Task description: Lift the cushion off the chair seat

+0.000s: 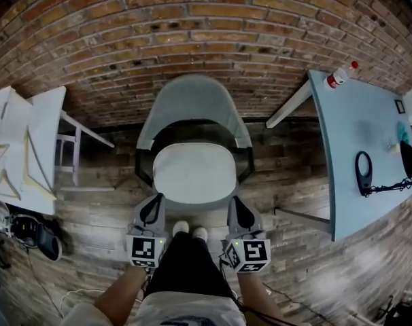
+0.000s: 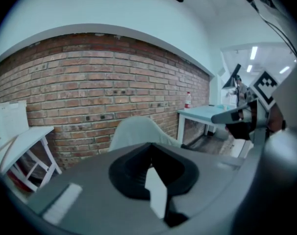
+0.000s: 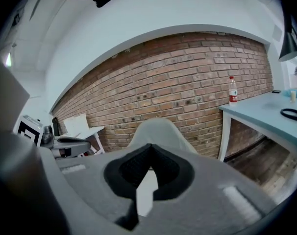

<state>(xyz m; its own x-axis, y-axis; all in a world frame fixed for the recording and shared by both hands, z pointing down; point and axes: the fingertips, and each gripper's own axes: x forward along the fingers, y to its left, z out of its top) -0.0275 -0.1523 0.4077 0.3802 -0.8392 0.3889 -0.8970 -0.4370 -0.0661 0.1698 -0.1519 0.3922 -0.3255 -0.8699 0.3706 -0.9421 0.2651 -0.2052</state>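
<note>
A white cushion (image 1: 194, 173) lies flat on the seat of a pale grey chair (image 1: 192, 100) standing against the brick wall. My left gripper (image 1: 153, 202) hovers at the cushion's front left corner, shut and holding nothing. At the front right corner my right gripper (image 1: 235, 204) is shut and holds nothing too. In the left gripper view the closed left gripper (image 2: 149, 150) points over the cushion (image 2: 157, 192) toward the chair back (image 2: 136, 130). In the right gripper view, the cushion (image 3: 147, 192) shows as a white sliver below the closed right gripper (image 3: 149, 148), with the chair back (image 3: 160, 130) beyond.
A white side table (image 1: 46, 124) carrying white racks stands to the left. A light blue table (image 1: 359, 131) at right holds a bottle (image 1: 337, 77) and a black looped tool (image 1: 363, 172). Dark shoes (image 1: 39, 236) lie on the wooden floor. The person's feet (image 1: 190, 231) are just before the chair.
</note>
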